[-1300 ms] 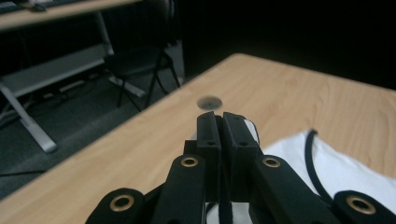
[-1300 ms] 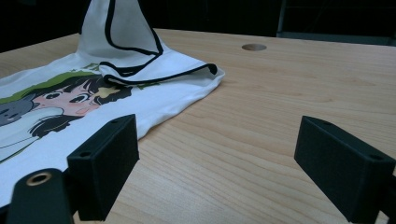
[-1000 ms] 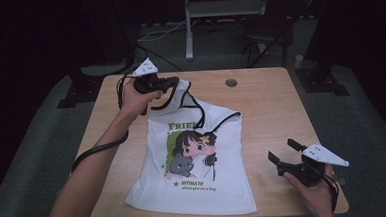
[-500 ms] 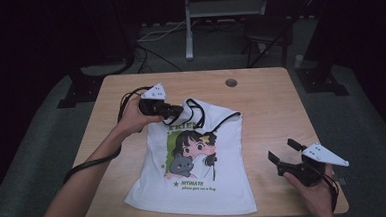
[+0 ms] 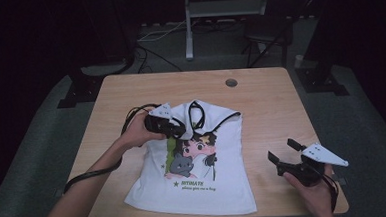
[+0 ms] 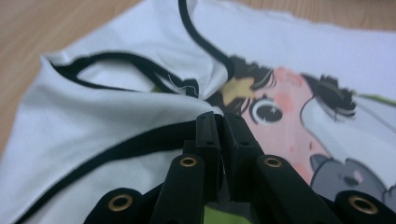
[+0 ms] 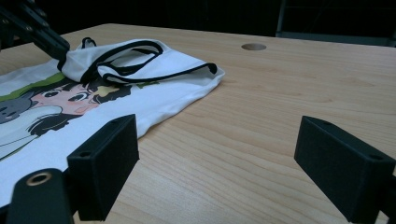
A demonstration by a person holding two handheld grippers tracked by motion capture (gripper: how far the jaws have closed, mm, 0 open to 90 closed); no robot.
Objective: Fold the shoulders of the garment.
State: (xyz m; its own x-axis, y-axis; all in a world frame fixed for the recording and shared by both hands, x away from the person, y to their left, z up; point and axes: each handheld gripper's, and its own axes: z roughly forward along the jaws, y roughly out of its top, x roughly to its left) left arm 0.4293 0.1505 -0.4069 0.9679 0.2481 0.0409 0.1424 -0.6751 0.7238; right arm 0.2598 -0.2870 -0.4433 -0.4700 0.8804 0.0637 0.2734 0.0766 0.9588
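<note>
While the white tank top [image 5: 199, 163] lies printed side up on the light wooden table [image 5: 266, 109], the left gripper [image 5: 178, 131] pinches its folded upper edge, jaws closed on the cloth. The right gripper [image 5: 283, 156] hovers wide apart near the table's edge. Dark floor surrounds them.

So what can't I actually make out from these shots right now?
- Whether cloth is pinched: left gripper view, the left claw has its jaws together over the white top, and they hide the contact.
- Small print under the cartoon: high view, too small to read.
- The top's lower hem: right gripper view, cut off by the left edge.
- Table under the folded shoulder: high view, covered by fabric and the hand.
</note>
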